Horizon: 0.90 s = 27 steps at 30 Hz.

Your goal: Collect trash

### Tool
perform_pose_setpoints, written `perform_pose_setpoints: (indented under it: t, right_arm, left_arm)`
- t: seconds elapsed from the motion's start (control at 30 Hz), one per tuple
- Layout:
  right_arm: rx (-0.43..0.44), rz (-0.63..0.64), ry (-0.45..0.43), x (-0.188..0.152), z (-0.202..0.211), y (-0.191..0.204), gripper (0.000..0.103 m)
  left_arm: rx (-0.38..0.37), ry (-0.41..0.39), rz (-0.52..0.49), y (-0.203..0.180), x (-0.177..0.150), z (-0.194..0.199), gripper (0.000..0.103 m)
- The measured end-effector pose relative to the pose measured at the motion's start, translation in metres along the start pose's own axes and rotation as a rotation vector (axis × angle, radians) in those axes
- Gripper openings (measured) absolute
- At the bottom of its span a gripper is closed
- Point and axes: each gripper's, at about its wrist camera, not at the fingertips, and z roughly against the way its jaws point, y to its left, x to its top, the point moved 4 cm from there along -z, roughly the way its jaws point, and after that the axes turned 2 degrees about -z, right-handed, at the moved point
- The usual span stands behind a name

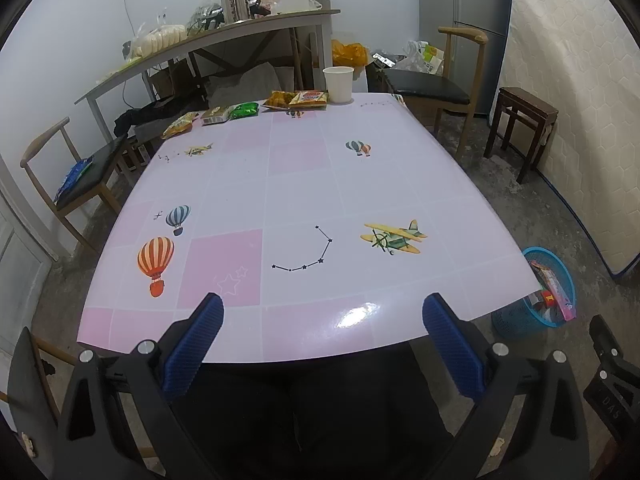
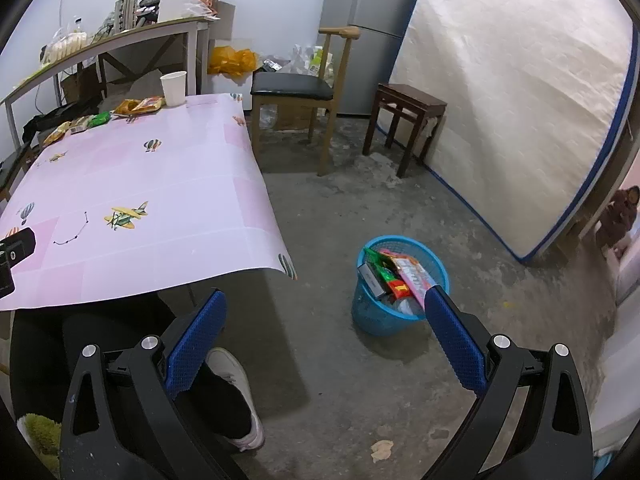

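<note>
Several snack wrappers (image 1: 244, 111) (image 2: 94, 120) lie along the far edge of the pink table (image 1: 296, 188) (image 2: 152, 184), beside a white paper cup (image 1: 338, 84) (image 2: 174, 88). A blue trash basket (image 2: 396, 292) (image 1: 548, 292) holding several wrappers stands on the floor right of the table. My left gripper (image 1: 324, 312) is open over the table's near edge, with nothing between its fingers. My right gripper (image 2: 326, 308) is open above the floor, its right finger (image 2: 452, 332) just in front of the basket, empty.
A wooden chair (image 2: 296, 92) and a dark stool (image 2: 408, 116) stand beyond the table's right side. A mattress (image 2: 520, 100) leans on the right wall. Another chair (image 1: 84, 176) sits left of the table, a cluttered shelf (image 1: 224, 36) behind. A person's legs and white shoe (image 2: 236, 384) are below the table.
</note>
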Motion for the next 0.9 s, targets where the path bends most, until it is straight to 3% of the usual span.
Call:
perform_pose_setpoints:
  t: [0.9]
  right_arm:
    - [-0.005,-0.005,0.003,-0.0019,0.0015,0.0017,0.095]
  left_arm:
    - [0.003,0.006,0.010,0.0027,-0.0022,-0.0005,0.098]
